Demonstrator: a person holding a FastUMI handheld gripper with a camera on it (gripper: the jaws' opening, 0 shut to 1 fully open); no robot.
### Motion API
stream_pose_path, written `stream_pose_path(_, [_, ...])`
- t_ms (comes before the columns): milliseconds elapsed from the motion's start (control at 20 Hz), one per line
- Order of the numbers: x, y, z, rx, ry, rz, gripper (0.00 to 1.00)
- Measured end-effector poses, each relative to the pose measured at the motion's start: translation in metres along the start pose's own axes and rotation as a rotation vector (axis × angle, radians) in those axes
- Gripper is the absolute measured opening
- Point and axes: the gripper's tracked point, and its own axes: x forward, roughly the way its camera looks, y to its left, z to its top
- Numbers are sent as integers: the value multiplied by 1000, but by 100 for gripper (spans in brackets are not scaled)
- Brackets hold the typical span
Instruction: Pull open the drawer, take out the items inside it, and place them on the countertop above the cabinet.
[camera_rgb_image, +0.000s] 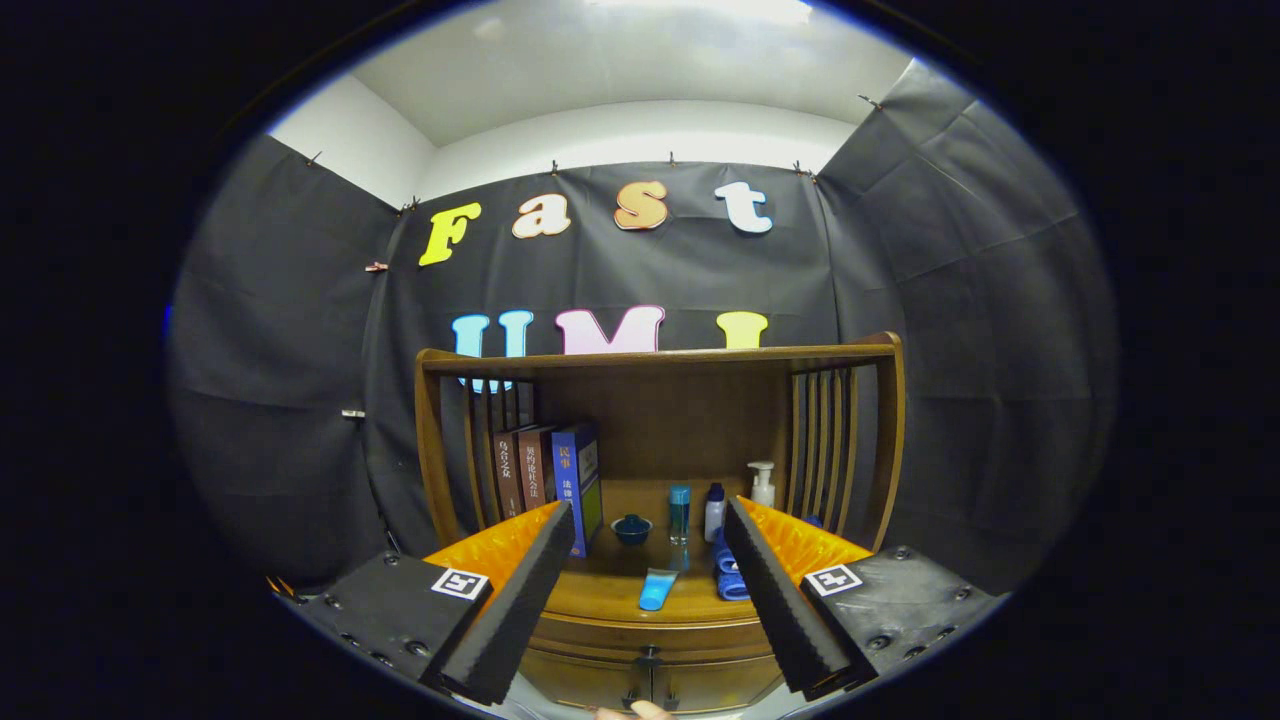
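Observation:
My gripper (648, 510) is open, its fingers spread wide and pointing at a wooden cabinet. The drawer (600, 655) sits shut under the countertop (610, 600), with a small dark knob (648, 657) low between my fingers. On the countertop, between and just beyond the fingertips, lie a light blue tube (656, 588) and a rolled blue towel (728, 575) beside the right finger. Behind them stand a small dark bowl (631, 528), a blue bottle (679, 513), a white bottle with a blue cap (713, 510) and a white pump bottle (763, 484). Nothing is between the fingers.
Several books (545, 470) stand upright at the countertop's left, near the left fingertip. A wooden shelf (660, 358) with slatted sides spans above the countertop. Below the drawer are two cabinet door knobs (632, 697). A fingertip of a person's hand (632, 711) shows beneath them.

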Motion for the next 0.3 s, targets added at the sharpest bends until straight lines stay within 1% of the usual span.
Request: stream_pose_path(300, [0, 2, -1, -9, 1, 1, 99])
